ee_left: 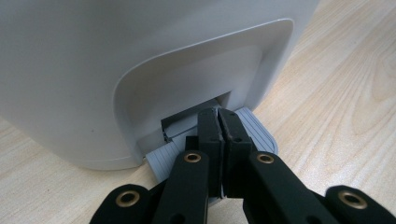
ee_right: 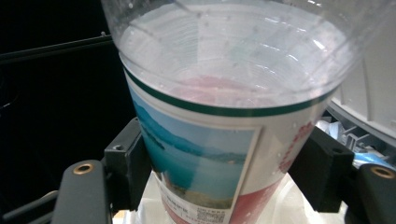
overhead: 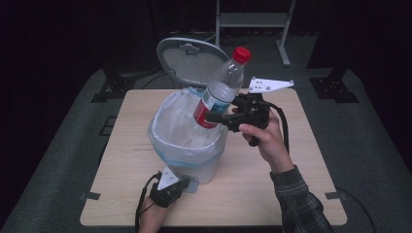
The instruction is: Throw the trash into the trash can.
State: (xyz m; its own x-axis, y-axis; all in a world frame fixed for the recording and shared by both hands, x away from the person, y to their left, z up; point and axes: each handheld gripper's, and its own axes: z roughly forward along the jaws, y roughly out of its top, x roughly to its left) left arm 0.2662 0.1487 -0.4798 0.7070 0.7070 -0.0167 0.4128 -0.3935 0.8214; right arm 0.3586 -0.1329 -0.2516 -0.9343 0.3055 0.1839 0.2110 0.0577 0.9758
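The plastic bottle (overhead: 221, 90), clear with a red cap and a printed label, hangs tilted above the open mouth of the white pedal bin (overhead: 194, 167), its base lowest and over the liner (overhead: 167, 119), its cap pointing up and away toward the raised lid (overhead: 189, 58). The right claw (overhead: 218, 118) is clamped across the labelled body; in the right gripper view both black jaws press against the label on either side of the bottle (ee_right: 219, 154).

At the foot of the bin, the left claw (ee_left: 218, 123) has its jaws closed against each other with nothing between them, and it bears down on the grey ribbed pedal (ee_left: 259, 135). The lid stands open, which is consistent with the pedal being held down.

Judgement: the step in hand is disposal, with the bottle positioned over the opening but not yet let go. The next move calls for bringing the base further inside the liner rim, then parting the right jaws. The pedal should be held until the bottle has dropped. The bin stands on the wooden surface (overhead: 291, 194).
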